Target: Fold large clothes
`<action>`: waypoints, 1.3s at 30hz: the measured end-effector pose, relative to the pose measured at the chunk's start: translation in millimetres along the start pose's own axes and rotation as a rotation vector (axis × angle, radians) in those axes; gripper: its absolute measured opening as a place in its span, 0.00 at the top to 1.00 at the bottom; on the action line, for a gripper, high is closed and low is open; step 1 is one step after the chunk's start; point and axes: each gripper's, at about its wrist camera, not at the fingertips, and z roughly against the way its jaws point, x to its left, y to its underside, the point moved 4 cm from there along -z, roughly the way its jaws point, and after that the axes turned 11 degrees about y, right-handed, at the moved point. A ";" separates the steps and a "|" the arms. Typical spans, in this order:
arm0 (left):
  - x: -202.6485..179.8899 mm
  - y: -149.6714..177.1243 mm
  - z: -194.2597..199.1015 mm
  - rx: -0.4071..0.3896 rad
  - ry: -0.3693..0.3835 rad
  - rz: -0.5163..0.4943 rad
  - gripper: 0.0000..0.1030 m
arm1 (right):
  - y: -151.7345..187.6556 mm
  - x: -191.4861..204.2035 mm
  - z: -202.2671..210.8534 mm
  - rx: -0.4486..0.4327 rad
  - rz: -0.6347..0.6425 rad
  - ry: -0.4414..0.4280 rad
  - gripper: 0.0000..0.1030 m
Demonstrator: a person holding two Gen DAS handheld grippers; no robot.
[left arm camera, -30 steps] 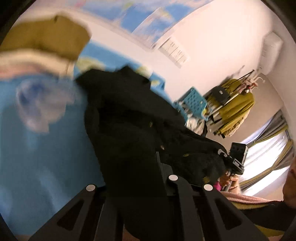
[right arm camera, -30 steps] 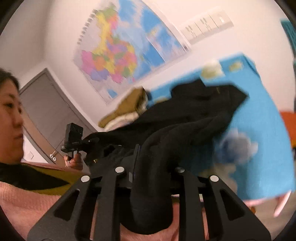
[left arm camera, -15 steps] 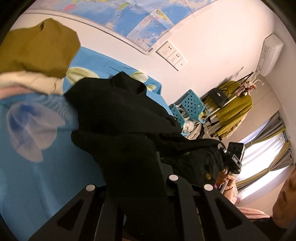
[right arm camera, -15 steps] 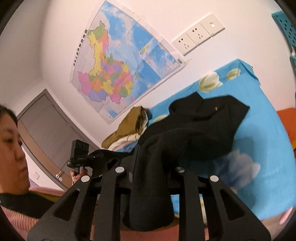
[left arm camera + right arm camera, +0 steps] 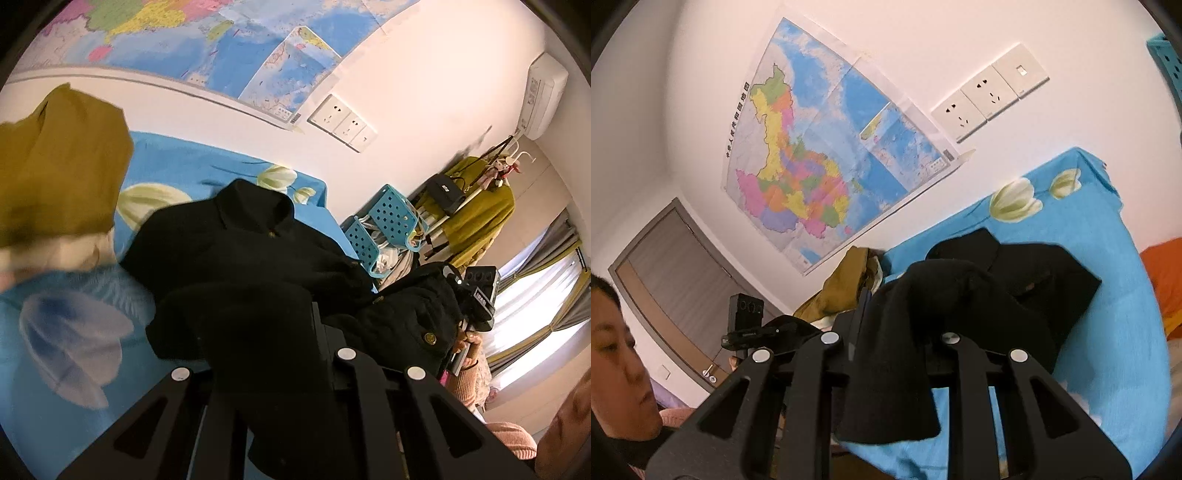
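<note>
A large black coat (image 5: 236, 258) with brass buttons lies partly on the blue flowered bedspread (image 5: 55, 387), its collar toward the wall. My left gripper (image 5: 273, 332) is shut on a thick fold of the coat, which drapes over and hides the fingertips. In the right wrist view the same black coat (image 5: 1034, 273) trails from the bedspread (image 5: 1108, 332) up into my right gripper (image 5: 894, 332), shut on another bunched fold. The cloth between both grippers hangs lifted off the bed. Each gripper appears in the other's view: right gripper (image 5: 476, 295), left gripper (image 5: 746, 328).
A pile of folded clothes topped by a mustard garment (image 5: 55, 177) sits on the bed by the wall. Blue perforated baskets (image 5: 388, 225) and a clothes rack (image 5: 476, 199) stand beyond the bed's end. A map (image 5: 820, 158) and sockets (image 5: 990, 92) are on the wall. The person (image 5: 613, 362) stands close by.
Both grippers have risen and pulled back from the bed with the coat. More wall and map show, and the coat's lower part has lifted off the bedspread.
</note>
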 end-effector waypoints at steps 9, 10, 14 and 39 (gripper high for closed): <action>27.5 -54.6 -19.7 0.021 -0.033 0.059 0.92 | -41.0 -29.0 -45.9 0.025 -0.079 0.026 0.81; 33.4 -61.8 -22.8 0.025 -0.030 0.078 0.92 | -44.9 -35.1 -53.2 0.031 -0.099 0.031 0.81; 56.1 -84.9 -37.7 0.047 -0.064 0.116 0.91 | -57.7 -59.6 -84.6 0.068 -0.167 0.066 0.81; 153.4 -111.7 -88.8 0.033 -0.054 0.381 0.34 | -10.8 -17.1 -209.2 0.260 0.285 0.326 0.22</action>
